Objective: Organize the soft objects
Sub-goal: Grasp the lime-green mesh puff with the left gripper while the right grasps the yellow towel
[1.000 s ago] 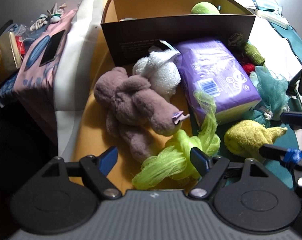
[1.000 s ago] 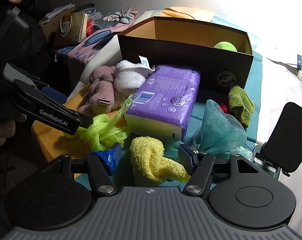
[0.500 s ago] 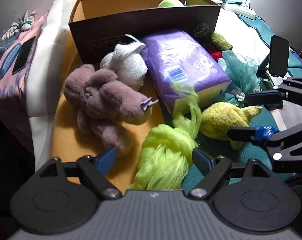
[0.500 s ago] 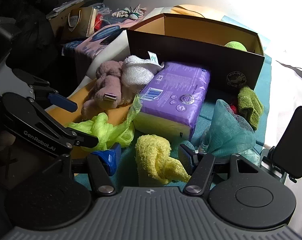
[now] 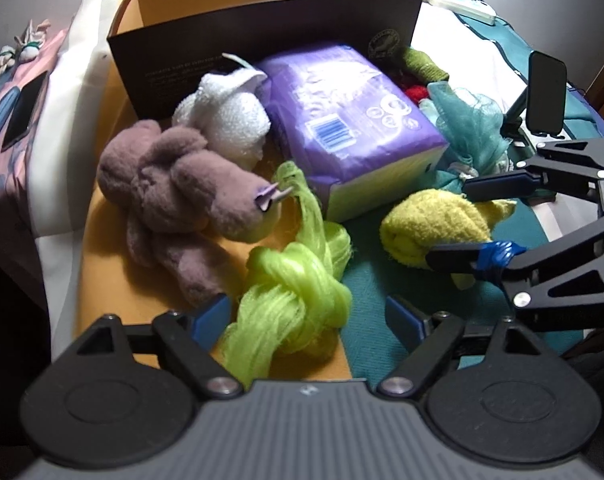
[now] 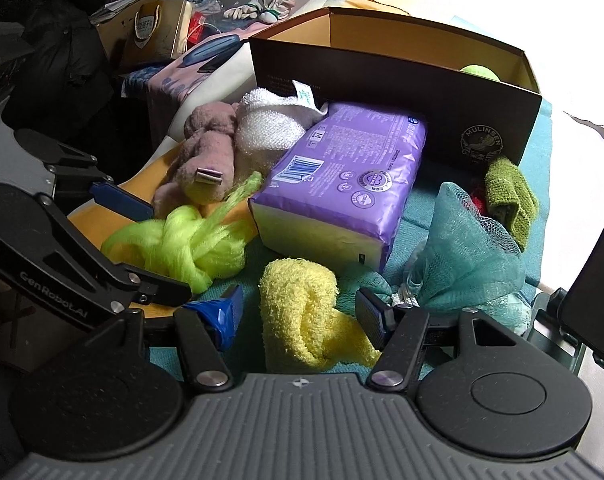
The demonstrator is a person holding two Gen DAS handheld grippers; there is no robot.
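Lime-green silky strands, knotted into a loose bundle (image 5: 294,292), lie between my left claw's (image 5: 308,320) wide-spread fingers, untouched; my right claw (image 6: 298,312) gapes around a fluffy yellow towel (image 6: 302,312).

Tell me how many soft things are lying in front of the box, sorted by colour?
Green: 2, the lime yarn bundle and the olive cloth
Yellow: 1, the yellow towel
Teal: 1, the mesh pouf
White: 1, the white towel
Mauve: 1, the plush toy
Purple: 1, the wrapped pack
Red: 1, a scrap, mostly hidden
Total: 8
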